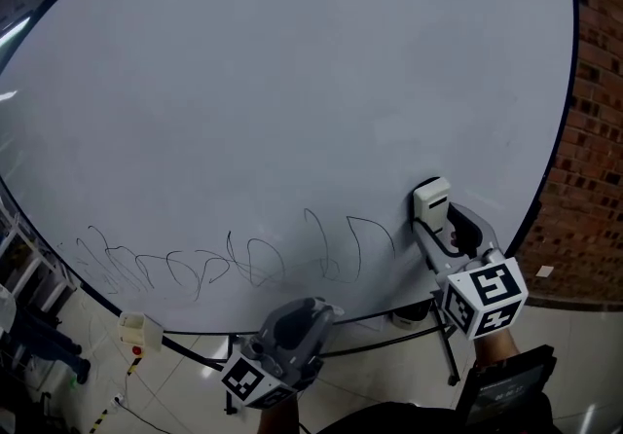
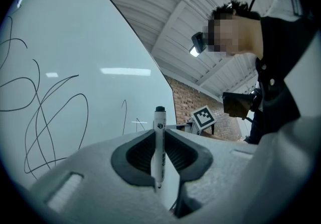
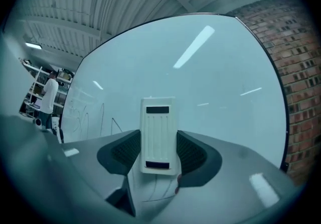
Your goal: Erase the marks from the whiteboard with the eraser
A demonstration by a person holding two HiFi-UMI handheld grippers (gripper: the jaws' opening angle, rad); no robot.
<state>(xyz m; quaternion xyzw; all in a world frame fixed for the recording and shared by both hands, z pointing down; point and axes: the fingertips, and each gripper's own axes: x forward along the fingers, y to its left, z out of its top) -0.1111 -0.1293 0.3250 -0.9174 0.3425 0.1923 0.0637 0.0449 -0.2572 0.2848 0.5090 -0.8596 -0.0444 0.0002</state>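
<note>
White eraser [image 3: 158, 135], likely light and stiff: my right jaws are squeezing its sides; left jaws are holding a pen [image 2: 159, 142].

The whiteboard [image 1: 292, 82] is white, its marks [image 1: 243, 262] thin black loops. The eraser [image 1: 431, 200] is cream with two dark bars; the marker [image 2: 159, 147] white, black-capped. The brick wall [image 1: 594, 130] at right is reddish-brown.

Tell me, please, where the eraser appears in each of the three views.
Head view: eraser lower right, before the whiteboard.
Left gripper view: not in it.
Right gripper view: centre, clamped between the jaws.
Shared landmark: the scribbles, at the left in both gripper views.
</note>
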